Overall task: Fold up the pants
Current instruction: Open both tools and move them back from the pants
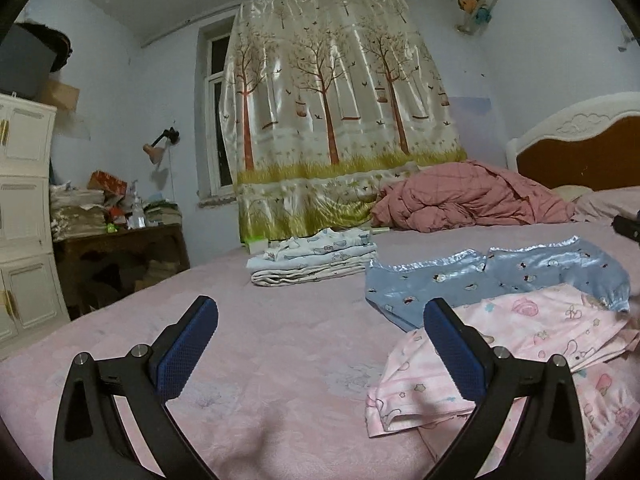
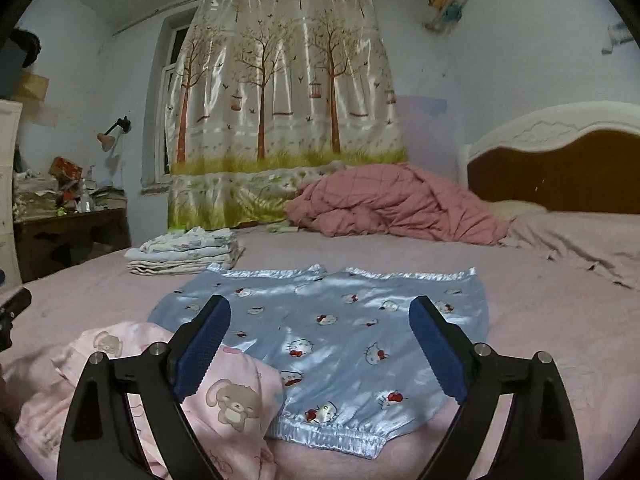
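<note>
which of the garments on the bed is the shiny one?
The blue satin pants with the cat print, spread flat. The pink bunny-print garment beside them and the folded white stack behind are matte.

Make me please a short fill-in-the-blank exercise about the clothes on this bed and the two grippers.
1. The shiny blue satin pants with cat faces lie spread flat on the pink ____.
2. The pale pink cotton garment with bunny prints overlaps one edge of the ____ pants.
3. The jaws of both the left gripper and the right gripper stand ____, with nothing held.
4. The stack of folded white clothes lies in front of the tree-printed ____.

Missing words: bed sheet; blue; open; curtain
</note>
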Action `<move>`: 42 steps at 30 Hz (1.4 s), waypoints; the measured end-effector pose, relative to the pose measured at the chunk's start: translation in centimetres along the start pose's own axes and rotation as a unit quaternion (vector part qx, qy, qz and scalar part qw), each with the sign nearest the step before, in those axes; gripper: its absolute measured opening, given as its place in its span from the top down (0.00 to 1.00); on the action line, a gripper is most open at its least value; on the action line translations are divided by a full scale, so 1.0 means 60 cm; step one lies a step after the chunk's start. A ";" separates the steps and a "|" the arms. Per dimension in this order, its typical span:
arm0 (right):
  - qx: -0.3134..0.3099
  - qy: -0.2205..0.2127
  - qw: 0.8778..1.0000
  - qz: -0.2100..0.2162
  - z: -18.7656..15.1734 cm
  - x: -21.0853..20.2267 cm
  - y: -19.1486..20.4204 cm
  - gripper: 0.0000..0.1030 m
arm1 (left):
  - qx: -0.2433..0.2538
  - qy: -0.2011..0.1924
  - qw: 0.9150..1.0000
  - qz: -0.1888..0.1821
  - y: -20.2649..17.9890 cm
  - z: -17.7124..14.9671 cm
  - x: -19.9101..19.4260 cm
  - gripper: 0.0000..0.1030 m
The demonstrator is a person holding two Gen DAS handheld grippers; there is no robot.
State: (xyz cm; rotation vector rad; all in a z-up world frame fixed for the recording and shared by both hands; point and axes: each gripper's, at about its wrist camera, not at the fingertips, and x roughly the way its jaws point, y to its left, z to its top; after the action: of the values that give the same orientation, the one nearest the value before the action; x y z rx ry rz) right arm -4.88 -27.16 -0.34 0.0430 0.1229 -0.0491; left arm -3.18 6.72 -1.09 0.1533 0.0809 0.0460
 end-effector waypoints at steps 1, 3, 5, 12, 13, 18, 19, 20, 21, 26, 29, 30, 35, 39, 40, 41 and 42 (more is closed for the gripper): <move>-0.002 -0.007 1.000 -0.003 0.001 -0.005 0.001 0.01 | 0.002 0.002 1.000 0.002 0.000 -0.001 0.002 0.01; -0.002 -0.023 1.000 -0.017 -0.004 -0.017 0.002 0.01 | -0.002 0.007 1.000 0.006 0.003 0.001 0.006 0.01; -0.007 -0.028 0.999 -0.021 -0.006 -0.025 0.006 0.01 | -0.010 0.002 1.000 0.005 0.009 0.002 0.004 0.01; -0.033 -0.050 0.997 -0.058 -0.010 -0.046 0.026 0.01 | -0.024 -0.004 0.999 0.031 0.019 0.000 -0.007 0.01; -0.035 -0.047 0.996 -0.063 -0.010 -0.045 0.027 0.01 | -0.023 -0.003 0.999 0.043 0.018 0.000 -0.007 0.01; -0.042 -0.060 0.995 -0.066 -0.013 -0.060 0.032 0.01 | -0.016 -0.021 0.998 0.058 0.012 -0.001 -0.020 0.01; -0.044 -0.066 0.995 -0.060 -0.014 -0.064 0.032 0.01 | -0.015 -0.026 0.997 0.065 0.011 -0.001 -0.024 0.01; -0.048 -0.069 0.995 -0.051 -0.014 -0.069 0.037 0.01 | -0.014 -0.029 0.997 0.071 0.010 -0.001 -0.026 0.01; -0.053 -0.071 0.995 -0.044 -0.014 -0.070 0.039 0.01 | -0.015 -0.027 0.998 0.063 0.012 -0.001 -0.027 0.01; -0.077 -0.068 0.994 0.023 -0.016 -0.078 0.051 0.01 | -0.039 0.011 0.999 0.026 0.031 0.006 -0.014 0.01; -0.092 -0.079 0.993 0.012 -0.014 -0.087 0.063 0.01 | -0.067 0.018 0.998 -0.005 0.048 0.019 -0.020 0.01; -0.093 -0.079 0.992 0.012 -0.011 -0.089 0.065 0.01 | -0.070 0.020 0.997 -0.005 0.051 0.025 -0.024 0.01; -0.071 -0.042 0.997 0.007 0.023 -0.083 0.051 0.01 | -0.037 -0.005 0.999 0.013 0.048 0.073 -0.058 0.01; -0.050 -0.051 0.997 0.018 0.063 -0.089 0.029 0.01 | -0.020 -0.006 1.000 0.012 0.042 0.117 -0.077 0.01; -0.050 -0.053 0.997 0.019 0.071 -0.090 0.027 0.01 | -0.023 -0.007 1.000 0.007 0.043 0.127 -0.079 0.01; -0.053 -0.052 0.997 0.017 0.083 -0.091 0.026 0.01 | -0.026 -0.013 1.000 0.003 0.043 0.140 -0.084 0.01; -0.055 -0.053 0.997 0.017 0.093 -0.093 0.025 0.01 | -0.025 -0.020 0.999 0.002 0.041 0.152 -0.089 0.01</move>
State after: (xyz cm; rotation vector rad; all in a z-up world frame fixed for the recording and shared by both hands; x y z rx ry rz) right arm -9.66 -25.65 5.97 -0.0672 0.0181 -0.0112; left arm -7.80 7.51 8.67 0.1037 0.0394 0.0499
